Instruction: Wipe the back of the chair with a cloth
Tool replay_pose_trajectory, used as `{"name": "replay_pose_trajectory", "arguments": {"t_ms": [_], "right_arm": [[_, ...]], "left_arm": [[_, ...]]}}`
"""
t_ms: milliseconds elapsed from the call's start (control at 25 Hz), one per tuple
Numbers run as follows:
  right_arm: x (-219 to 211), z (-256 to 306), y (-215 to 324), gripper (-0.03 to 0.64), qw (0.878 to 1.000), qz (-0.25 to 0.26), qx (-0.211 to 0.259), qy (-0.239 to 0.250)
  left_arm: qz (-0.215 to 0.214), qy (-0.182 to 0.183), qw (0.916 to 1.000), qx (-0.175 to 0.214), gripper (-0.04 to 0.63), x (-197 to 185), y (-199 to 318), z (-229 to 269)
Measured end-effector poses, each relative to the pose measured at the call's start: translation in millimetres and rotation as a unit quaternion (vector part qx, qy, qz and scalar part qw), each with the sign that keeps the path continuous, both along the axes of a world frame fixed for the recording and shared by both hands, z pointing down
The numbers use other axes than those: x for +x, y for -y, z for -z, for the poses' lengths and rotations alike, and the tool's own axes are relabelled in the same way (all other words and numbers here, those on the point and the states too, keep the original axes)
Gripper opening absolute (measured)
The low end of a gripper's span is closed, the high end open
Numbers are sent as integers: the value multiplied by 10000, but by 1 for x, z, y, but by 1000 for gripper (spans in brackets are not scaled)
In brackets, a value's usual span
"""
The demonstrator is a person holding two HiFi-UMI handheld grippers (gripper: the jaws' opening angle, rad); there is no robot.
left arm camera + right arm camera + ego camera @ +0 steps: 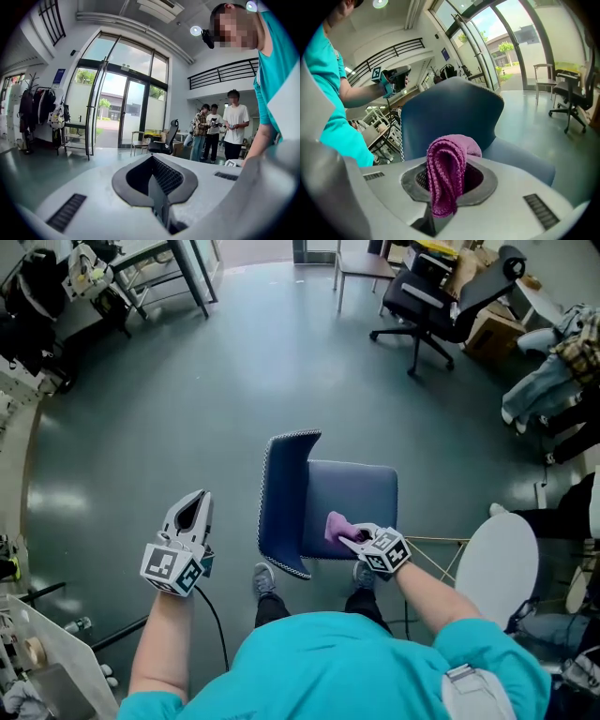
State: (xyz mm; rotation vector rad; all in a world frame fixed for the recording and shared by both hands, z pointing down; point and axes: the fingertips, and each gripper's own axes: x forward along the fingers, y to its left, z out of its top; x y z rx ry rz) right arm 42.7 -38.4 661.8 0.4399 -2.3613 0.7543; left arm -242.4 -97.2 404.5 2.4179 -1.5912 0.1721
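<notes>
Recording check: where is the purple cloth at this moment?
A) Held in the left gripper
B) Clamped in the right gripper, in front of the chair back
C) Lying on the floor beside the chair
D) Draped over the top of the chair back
B: the right gripper is shut on the purple cloth, in front of the back of the blue chair, while the left gripper holds nothing.

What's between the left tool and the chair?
Only bare floor. The head view shows the left tool standing apart from the chair, with nothing in the gap.
</notes>
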Motion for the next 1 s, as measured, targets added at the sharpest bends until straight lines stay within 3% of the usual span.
{"name": "replay_pose_trajectory", "arguments": {"t_ms": [520, 1000], "right_arm": [[72, 162, 47, 72, 9941, -694, 675, 486], [168, 280, 64, 72, 9855, -638, 1310, 866]], "left_arm": [[-141, -120, 9986, 491, 3, 68, 5, 112], [95, -192, 9946, 1019, 3, 171, -26, 185]]}}
